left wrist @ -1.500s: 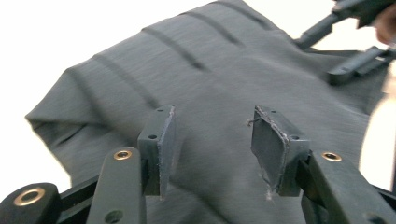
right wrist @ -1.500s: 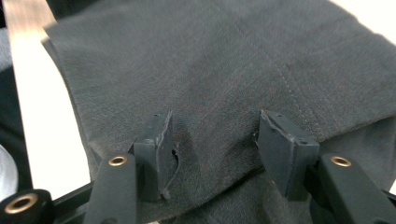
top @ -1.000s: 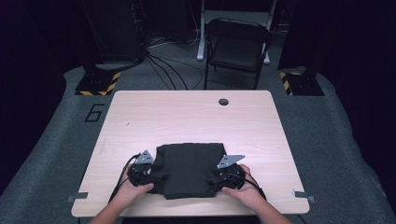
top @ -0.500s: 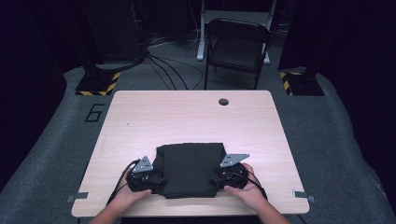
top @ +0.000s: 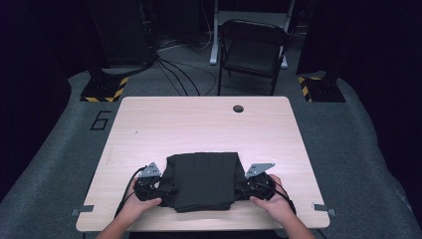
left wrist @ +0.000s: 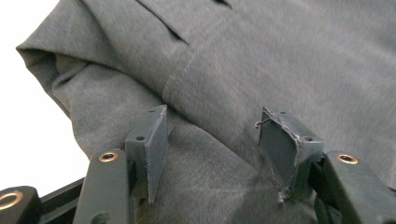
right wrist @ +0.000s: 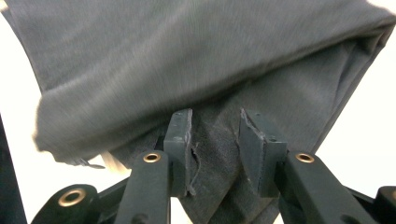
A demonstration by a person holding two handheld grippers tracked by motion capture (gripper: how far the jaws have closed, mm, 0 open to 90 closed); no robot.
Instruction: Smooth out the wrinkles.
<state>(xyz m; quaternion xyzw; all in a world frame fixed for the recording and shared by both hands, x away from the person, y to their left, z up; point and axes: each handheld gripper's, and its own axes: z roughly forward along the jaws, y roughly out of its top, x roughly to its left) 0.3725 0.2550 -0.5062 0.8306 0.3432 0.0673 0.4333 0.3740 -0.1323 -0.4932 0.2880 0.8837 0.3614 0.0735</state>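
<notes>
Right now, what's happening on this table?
A person is folding a dark grey knit garment near the front edge of a light wooden table. The left tool sits open over the cloth's left side. The right tool has just been closing on a bunched fold at the right side.

You're sitting in a lab-style recording bay: black curtains are closing it in, grey carpet [top: 59, 164] is showing a painted "6" [top: 101, 120], hazard-striped stand bases [top: 103, 88] and loose cables [top: 174, 69] are flanking a folding chair [top: 254, 47] behind the bare tabletop [top: 199, 124].
</notes>
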